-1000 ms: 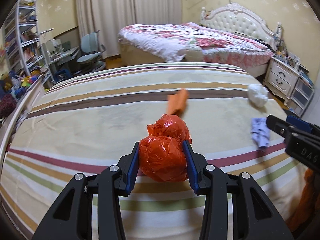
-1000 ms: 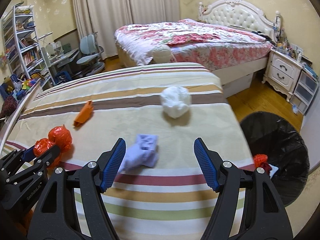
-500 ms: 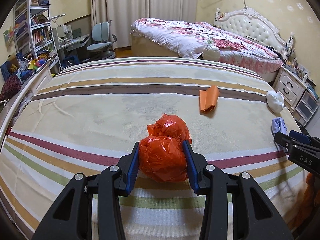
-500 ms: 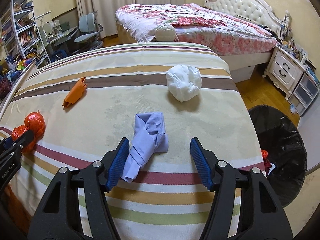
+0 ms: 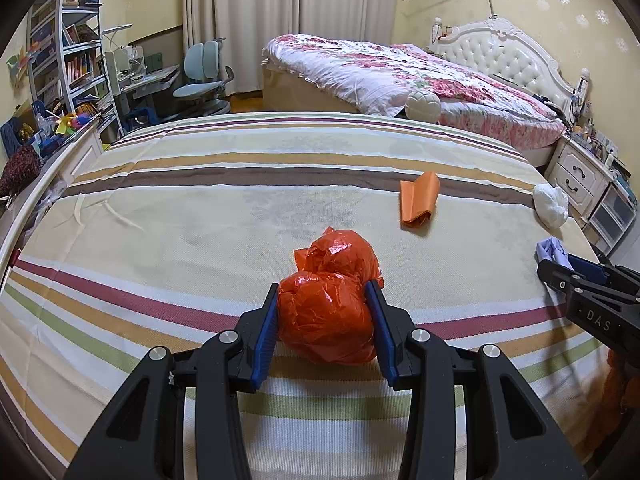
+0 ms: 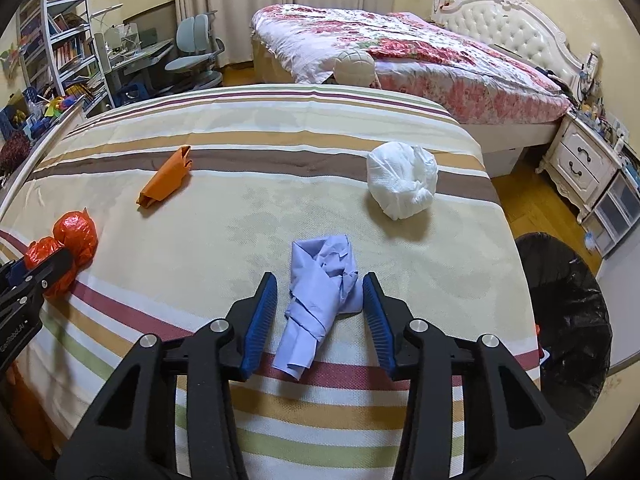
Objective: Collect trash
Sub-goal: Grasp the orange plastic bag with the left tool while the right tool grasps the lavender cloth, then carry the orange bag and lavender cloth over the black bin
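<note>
My left gripper (image 5: 322, 320) is shut on a crumpled red plastic bag (image 5: 326, 316) that rests on the striped bedspread (image 5: 200, 216); it also shows in the right wrist view (image 6: 64, 248). My right gripper (image 6: 318, 312) is open, its blue pads on either side of a crumpled pale-blue paper (image 6: 320, 292) without touching it. An orange folded paper (image 6: 166, 178) and a white crumpled wad (image 6: 402, 184) lie farther up the bed. A black-lined trash bin (image 6: 568, 320) stands on the floor to the right of the bed.
A second bed with a floral cover (image 5: 400, 76) stands behind, with a round cushion (image 6: 354, 66) at its near side. White nightstands (image 6: 580, 164) are at the right. Shelves, a desk and a chair (image 5: 204, 76) fill the left side.
My right gripper moved forward over the pale-blue paper and its jaws narrowed around it. My left gripper kept its grip on the red bag while its view swung left.
</note>
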### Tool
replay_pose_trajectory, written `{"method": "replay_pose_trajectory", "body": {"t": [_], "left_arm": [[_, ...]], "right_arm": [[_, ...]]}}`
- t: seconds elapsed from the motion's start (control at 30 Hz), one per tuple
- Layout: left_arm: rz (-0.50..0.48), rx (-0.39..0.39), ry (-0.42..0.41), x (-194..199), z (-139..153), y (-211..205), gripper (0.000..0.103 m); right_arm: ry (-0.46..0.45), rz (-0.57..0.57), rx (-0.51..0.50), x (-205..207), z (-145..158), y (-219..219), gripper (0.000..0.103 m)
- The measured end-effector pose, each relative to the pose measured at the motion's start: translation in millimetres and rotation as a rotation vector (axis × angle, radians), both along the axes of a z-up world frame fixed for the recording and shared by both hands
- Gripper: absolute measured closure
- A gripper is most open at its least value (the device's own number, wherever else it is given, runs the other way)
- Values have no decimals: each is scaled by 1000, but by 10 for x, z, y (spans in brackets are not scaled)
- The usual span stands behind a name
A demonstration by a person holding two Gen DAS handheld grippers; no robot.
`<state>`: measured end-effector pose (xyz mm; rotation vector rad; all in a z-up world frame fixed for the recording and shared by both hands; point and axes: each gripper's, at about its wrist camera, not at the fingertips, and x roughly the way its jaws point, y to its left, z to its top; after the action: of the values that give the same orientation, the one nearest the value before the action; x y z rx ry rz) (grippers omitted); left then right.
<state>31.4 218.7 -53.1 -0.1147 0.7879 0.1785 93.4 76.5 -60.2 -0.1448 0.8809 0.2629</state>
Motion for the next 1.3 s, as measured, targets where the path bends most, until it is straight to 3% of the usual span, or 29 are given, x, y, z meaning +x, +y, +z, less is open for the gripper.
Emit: {"method": "replay_pose_trajectory", "body": {"t": [0.8,1.3], "left_arm": [[-16,15,-22,-90,59,-96,62],[-126,11,-55,-156,115,-666,62]], "right_arm": [[-27,-25,40,-234,67,-225,67],[-65,-106,74,-474,140,-756,67]]}}
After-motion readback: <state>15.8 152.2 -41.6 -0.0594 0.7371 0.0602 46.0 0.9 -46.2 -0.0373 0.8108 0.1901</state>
